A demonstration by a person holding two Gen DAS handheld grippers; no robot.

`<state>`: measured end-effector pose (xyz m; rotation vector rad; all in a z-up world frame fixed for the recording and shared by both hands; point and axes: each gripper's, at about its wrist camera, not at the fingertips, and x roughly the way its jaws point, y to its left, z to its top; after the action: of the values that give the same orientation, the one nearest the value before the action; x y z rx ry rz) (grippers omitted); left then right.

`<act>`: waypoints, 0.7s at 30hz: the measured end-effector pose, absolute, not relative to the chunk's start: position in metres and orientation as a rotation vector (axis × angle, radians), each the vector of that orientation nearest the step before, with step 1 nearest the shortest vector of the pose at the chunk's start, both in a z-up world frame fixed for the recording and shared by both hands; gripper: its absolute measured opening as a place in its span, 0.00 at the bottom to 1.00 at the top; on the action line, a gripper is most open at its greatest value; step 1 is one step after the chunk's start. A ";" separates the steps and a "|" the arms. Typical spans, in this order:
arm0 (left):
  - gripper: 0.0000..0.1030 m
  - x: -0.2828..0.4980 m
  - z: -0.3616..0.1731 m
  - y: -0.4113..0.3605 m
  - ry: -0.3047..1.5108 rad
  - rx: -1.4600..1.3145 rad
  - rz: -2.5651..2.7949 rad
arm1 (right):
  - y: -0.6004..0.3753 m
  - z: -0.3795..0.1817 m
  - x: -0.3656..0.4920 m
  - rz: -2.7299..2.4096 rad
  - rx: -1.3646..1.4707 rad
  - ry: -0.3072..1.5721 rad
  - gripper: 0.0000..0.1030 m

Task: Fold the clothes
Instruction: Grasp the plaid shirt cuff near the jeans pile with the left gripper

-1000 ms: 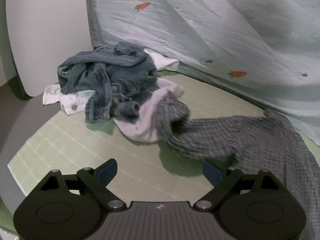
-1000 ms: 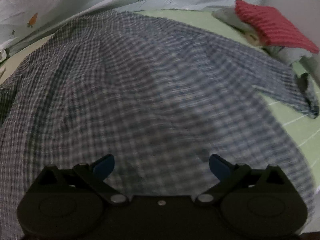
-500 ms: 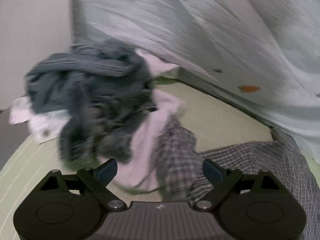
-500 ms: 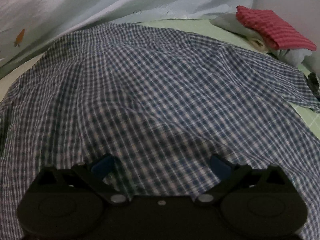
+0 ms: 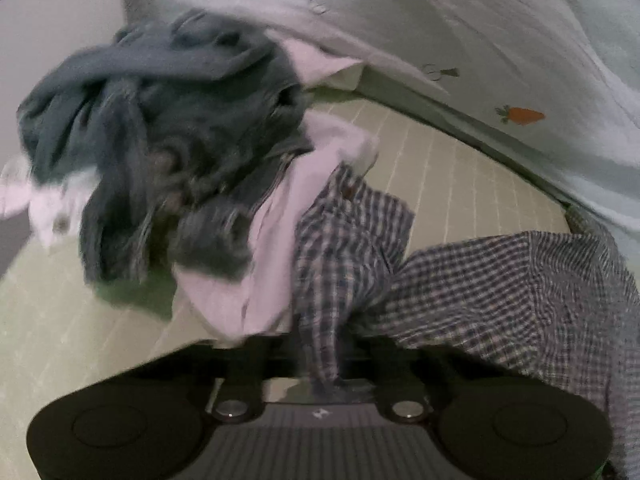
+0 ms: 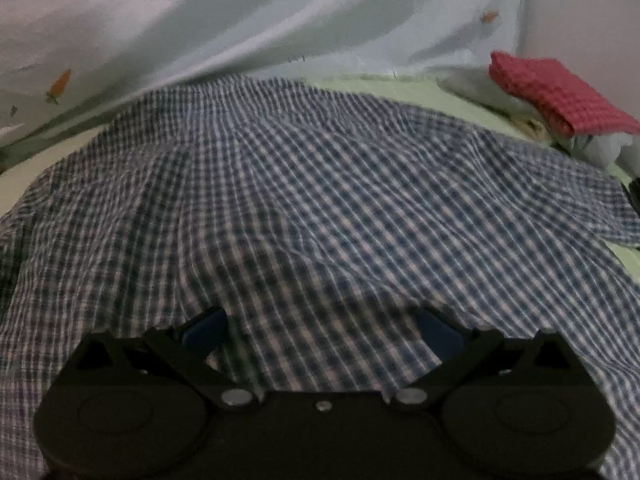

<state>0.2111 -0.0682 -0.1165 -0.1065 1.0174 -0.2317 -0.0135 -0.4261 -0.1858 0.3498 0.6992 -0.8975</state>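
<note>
A blue-and-white checked shirt point(image 6: 320, 208) lies spread over the green mat point(image 5: 440, 168). In the left wrist view its sleeve point(image 5: 344, 248) runs from the pile toward me, and my left gripper point(image 5: 320, 364) is shut on the sleeve's end. My right gripper point(image 6: 320, 328) is open, its blue pads point(image 6: 204, 328) pressed into the shirt's body with cloth bulging between them. A pile of unfolded clothes sits at the left: a dark blue-grey garment point(image 5: 168, 128) on a pale pink one point(image 5: 256, 280).
A light bedsheet with carrot prints point(image 5: 520, 60) hangs along the far edge of the mat. A folded red waffle-knit cloth point(image 6: 560, 96) lies on other folded items at the far right in the right wrist view. A pale wall point(image 5: 60, 12) stands at the left.
My left gripper moved forward to the pile and closed on the checked sleeve. My right gripper lowered into the shirt's body and stayed open.
</note>
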 end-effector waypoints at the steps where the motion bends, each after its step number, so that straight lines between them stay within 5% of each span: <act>1: 0.11 0.206 -0.116 -0.066 1.014 -0.115 -0.227 | -0.424 -0.188 -0.015 -0.897 0.338 0.677 1.00; 7: 0.12 0.164 -0.112 -0.054 1.007 -0.157 -0.218 | -0.422 -0.193 -0.017 -0.897 0.318 0.636 1.00; 16: 0.37 0.113 -0.132 -0.029 1.132 -0.124 -0.149 | -0.422 -0.196 -0.018 -0.895 0.313 0.633 1.00; 21: 0.41 0.113 -0.130 0.013 1.134 -0.229 0.006 | -0.421 -0.196 -0.018 -0.896 0.312 0.633 1.00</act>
<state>0.1133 0.0128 -0.1304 -0.2293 1.1342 0.0063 -0.0177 -0.4208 -0.1961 0.3119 0.6326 -0.8964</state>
